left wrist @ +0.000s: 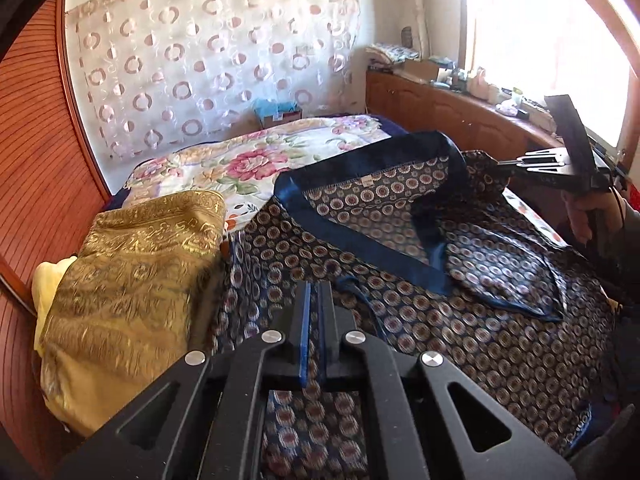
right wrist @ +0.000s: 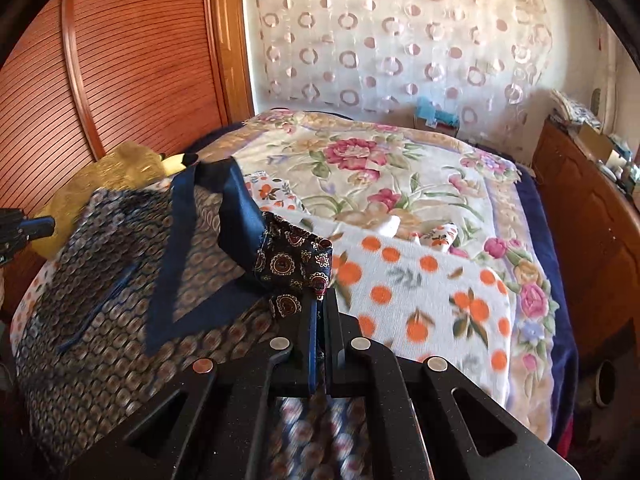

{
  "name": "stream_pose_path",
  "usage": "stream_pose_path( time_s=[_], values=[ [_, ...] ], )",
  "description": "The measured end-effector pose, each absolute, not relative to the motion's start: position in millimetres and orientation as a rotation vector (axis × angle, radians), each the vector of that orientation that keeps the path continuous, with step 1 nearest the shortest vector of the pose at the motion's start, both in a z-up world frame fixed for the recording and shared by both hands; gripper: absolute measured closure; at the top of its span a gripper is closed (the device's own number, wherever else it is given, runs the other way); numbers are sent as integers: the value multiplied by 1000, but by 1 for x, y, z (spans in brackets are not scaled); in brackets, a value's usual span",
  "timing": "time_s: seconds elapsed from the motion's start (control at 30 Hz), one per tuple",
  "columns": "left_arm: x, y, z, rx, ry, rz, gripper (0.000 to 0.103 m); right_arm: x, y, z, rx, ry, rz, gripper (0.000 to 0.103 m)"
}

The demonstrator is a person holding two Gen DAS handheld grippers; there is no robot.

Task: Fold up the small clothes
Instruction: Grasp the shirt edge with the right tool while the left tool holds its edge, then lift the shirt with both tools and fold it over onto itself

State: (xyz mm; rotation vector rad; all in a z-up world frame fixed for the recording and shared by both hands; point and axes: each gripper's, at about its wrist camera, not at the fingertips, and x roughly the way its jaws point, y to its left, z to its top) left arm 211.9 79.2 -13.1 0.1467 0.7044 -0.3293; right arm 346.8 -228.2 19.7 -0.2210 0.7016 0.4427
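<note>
While both grippers pinch patterned garment (left wrist: 460, 320), gold cushion (left wrist: 132, 280) beside

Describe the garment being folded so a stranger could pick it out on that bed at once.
Start at the bed with the floral blanket. At its near end, over an orange-print cloth, lies the patterned garment, pinched by the left gripper and right gripper. Unlike the gold brocade bundle beside it, it is dark with small round medallions and a plain blue satin collar band.

Two close wrist views angled down, sharing patterned garment (left wrist: 460, 320) and floral bed (right wrist: 400, 168).
</note>
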Motion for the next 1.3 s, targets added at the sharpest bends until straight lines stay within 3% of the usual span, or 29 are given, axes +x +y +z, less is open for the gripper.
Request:
stream_pose_path(
  time_s=[0.17,0.23,0.3,0.33,0.63,0.73,0.87,1.3],
  values=[
    [201,91,-8,154,678,-304,98,312,-222,19,-281,694,426,101],
    [209,95,-9,178,677,-243,92,311,-218,17,-297,702,416,101],
    [220,101,-12,163,697,-234,54,314,-214,15,-305,711,409,101],
    [225,104,-15,151,701,-237,51,317,-211,15,-305,714,409,101],
    [299,107,-46,85,785,-230,50,346,-202,10,-285,727,429,101],
    [320,105,-52,63,810,-249,59,352,-201,5,-280,736,433,101],
    [326,99,-59,98,845,-212,97,352,-200,1,-265,741,433,101],
    [193,102,-14,77,670,-253,100,275,-234,14,-162,658,446,101]
  ],
)
